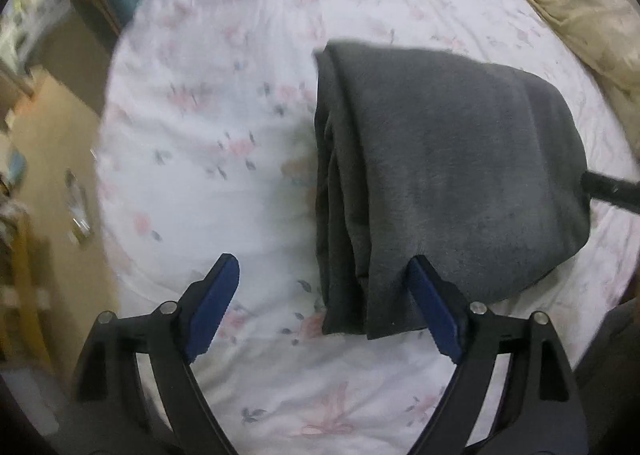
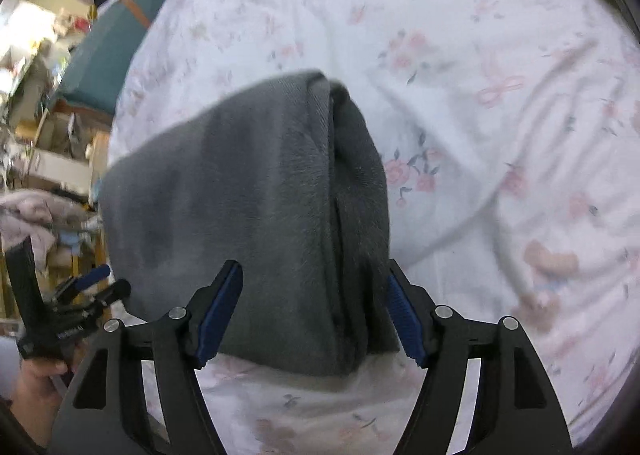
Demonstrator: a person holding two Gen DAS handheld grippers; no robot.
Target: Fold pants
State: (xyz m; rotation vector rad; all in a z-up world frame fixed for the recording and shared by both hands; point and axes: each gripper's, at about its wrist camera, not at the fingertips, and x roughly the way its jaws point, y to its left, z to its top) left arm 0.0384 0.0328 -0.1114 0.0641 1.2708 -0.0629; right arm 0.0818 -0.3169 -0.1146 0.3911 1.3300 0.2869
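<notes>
The dark grey pants point(image 1: 448, 175) lie folded into a thick, compact stack on the white floral bedsheet point(image 1: 208, 103). My left gripper point(image 1: 323, 261) hovers open over the stack's near left corner; its right pad is above the cloth and its left pad above bare sheet. In the right wrist view the same pants point(image 2: 248, 207) fill the middle, and my right gripper point(image 2: 314, 265) stands open above their near edge, with nothing pinched. The left gripper point(image 2: 110, 281) also shows at the lower left there, held by a hand point(image 2: 36, 387).
A crumpled beige quilt point(image 1: 568, 3) lies along the bed's far right. The bed's edge drops to a wooden floor point(image 1: 52, 175) on the left. A teal piece of furniture point(image 2: 112, 51) and cluttered shelves point(image 2: 36, 55) stand beyond it.
</notes>
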